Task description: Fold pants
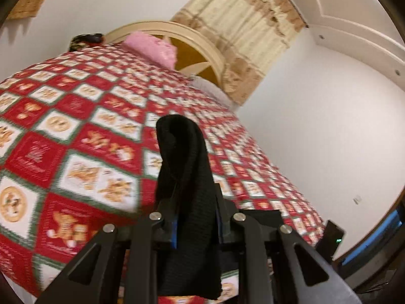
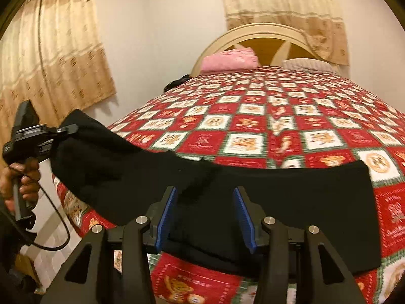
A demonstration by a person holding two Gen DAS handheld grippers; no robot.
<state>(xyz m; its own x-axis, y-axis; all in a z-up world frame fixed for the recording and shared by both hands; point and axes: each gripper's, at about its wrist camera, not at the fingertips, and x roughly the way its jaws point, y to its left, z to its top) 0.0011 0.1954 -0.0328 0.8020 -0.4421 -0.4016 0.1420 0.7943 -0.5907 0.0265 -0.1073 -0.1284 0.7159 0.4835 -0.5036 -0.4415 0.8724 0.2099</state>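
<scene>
On the bed's red-and-white checked quilt (image 2: 278,136) the black knit pants (image 2: 278,190) stretch leftward, one end pinched and raised off the bed in the left gripper (image 1: 195,217), its fingers narrow, while the right gripper (image 2: 205,215) hovers half-open, unclamped, over the flat middle

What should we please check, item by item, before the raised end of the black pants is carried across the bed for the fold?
1. Left gripper clamped on the pants: ok, black fabric fills the gap between its fingers.
2. That end lifted off the bedspread: ok, seen from the right wrist view.
3. Right gripper holding the cloth: not ok, its blue fingers stand apart over the fabric.
4. Far end lying flat: ok.
5. Landing area free: ok; the pink pillow sits by the headboard.
6. Legs aligned: cannot tell.
</scene>
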